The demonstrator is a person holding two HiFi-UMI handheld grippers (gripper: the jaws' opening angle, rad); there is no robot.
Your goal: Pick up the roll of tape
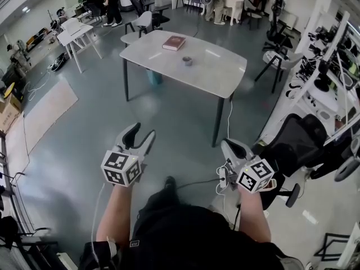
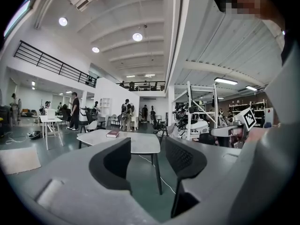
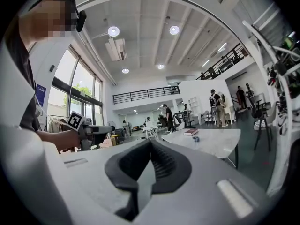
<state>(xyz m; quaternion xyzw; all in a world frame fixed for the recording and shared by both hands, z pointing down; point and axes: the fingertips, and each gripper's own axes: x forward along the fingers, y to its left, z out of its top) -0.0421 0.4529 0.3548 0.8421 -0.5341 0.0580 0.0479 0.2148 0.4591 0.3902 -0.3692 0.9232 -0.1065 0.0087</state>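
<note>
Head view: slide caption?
Left gripper open, right gripper shut, both empty, short of white table holding tape roll and book.

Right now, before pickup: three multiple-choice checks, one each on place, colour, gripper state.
1. Where is the roll of tape? A) on the floor B) on the white table C) in a gripper
2. The book is: A) blue B) dark red C) yellow
3. The left gripper is: A) shut on the tape B) shut, empty C) open, empty
Key: 1 B, it sits on the tabletop near the book; 2 B, its cover shows dark red; 3 C, its jaws stand apart with nothing between.
</note>
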